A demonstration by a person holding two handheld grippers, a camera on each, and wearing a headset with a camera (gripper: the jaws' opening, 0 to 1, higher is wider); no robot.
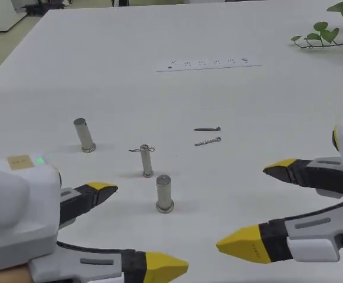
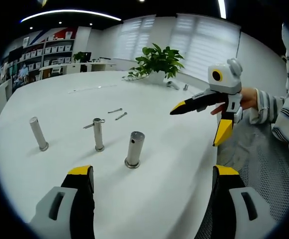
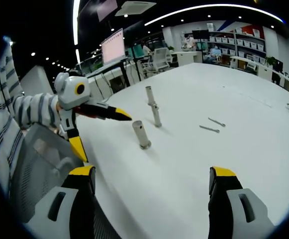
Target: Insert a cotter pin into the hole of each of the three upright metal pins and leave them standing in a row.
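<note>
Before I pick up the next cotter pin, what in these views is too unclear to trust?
Head view: cross-holes in the near pin and far-left pin too small to find.
Head view: print on the strip too small to read.
All views: whether the inserted cotter pin passes fully through, too small.

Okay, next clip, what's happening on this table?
A person holds an open gripper in each hand above a white table, the left gripper and right gripper both empty. Three metal pins stand upright: the middle pin already carries a cotter pin, the far pin and near pin do not. Two loose cotter pins lie beyond them.
</note>
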